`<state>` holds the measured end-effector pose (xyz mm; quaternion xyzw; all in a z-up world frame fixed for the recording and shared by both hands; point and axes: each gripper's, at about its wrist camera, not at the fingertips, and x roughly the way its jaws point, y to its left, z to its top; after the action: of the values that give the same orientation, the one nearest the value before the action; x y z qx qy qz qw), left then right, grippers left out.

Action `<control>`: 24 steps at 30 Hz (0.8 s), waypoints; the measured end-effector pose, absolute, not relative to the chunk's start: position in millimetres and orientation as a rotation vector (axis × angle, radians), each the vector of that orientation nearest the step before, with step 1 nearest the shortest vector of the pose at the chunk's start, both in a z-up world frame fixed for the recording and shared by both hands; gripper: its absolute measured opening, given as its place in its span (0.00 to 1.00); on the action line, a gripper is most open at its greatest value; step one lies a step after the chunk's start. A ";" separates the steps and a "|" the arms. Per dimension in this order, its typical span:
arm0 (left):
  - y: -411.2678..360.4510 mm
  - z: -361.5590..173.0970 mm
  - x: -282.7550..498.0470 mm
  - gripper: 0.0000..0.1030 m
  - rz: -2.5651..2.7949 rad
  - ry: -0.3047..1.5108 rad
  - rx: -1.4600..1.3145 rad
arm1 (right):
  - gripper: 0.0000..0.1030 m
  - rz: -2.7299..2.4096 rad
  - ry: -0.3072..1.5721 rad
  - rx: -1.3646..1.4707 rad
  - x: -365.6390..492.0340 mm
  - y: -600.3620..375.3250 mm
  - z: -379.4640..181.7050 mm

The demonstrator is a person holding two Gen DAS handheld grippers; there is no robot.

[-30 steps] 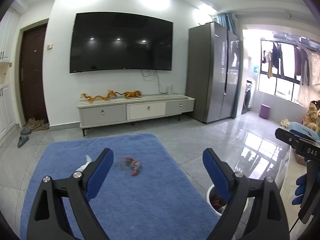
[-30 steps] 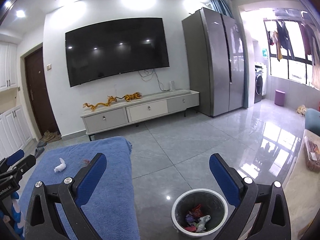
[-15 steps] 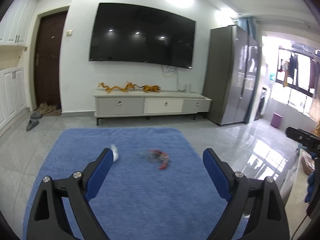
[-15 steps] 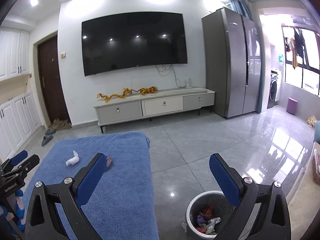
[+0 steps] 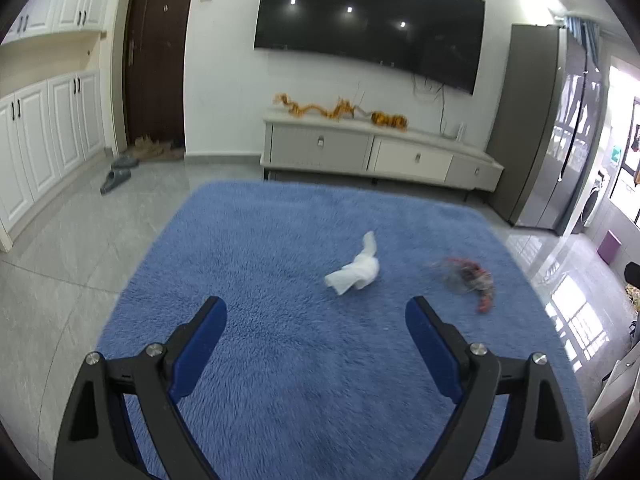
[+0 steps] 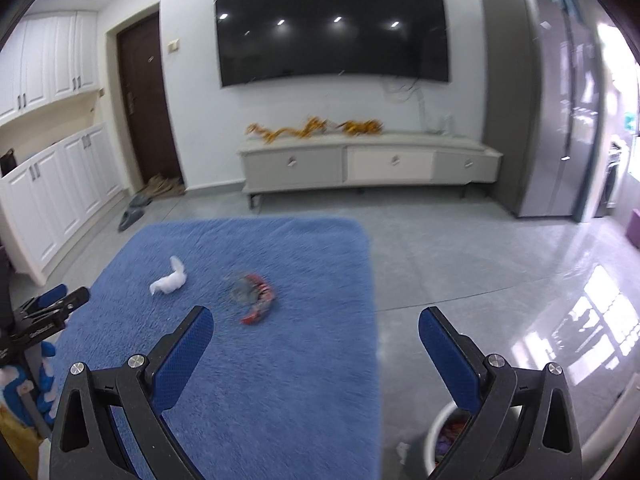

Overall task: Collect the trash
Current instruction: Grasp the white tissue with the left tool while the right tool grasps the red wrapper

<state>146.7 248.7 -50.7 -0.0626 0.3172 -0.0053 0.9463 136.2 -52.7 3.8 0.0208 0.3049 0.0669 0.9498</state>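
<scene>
A crumpled white tissue [image 5: 356, 273] and a red and clear wrapper [image 5: 470, 280] lie on the blue rug [image 5: 304, 360]. My left gripper [image 5: 316, 334] is open and empty above the rug, short of the tissue. In the right wrist view the tissue [image 6: 170, 280] and wrapper [image 6: 254, 298] lie ahead and left of my open, empty right gripper [image 6: 316, 344]. The left gripper [image 6: 52, 304] shows at that view's left edge. A white trash bin [image 6: 444, 436] with litter inside sits at the lower right, partly hidden by a finger.
A low TV cabinet [image 5: 380, 156] stands against the far wall under a wall TV [image 5: 368, 20]. A grey fridge [image 5: 548, 128] is at the right. Slippers [image 5: 116, 176] lie by the dark door [image 5: 156, 60]. Glossy grey tile floor [image 6: 460, 248] surrounds the rug.
Both views have swung left and dipped toward the rug. The tissue and wrapper now sit nearer and more central. The bin has slid to the right view's lower right. Both grippers stay open.
</scene>
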 end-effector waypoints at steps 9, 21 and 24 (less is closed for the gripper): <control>218.8 -83.5 241.8 0.88 -0.117 0.745 -0.051 | 0.97 0.273 0.754 0.067 236.4 -9.8 -59.3; 200.8 -120.8 298.9 0.62 -0.115 0.879 -0.040 | 0.52 0.280 0.857 0.083 290.4 6.4 -107.9; 204.7 -122.0 294.8 0.46 -0.118 0.888 -0.059 | 0.34 0.276 0.859 0.087 284.5 2.9 -107.5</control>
<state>294.8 204.7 -122.0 -0.0287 0.4290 -0.0572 0.9010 284.5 2.9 -107.5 0.0418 0.4149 0.1333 0.8991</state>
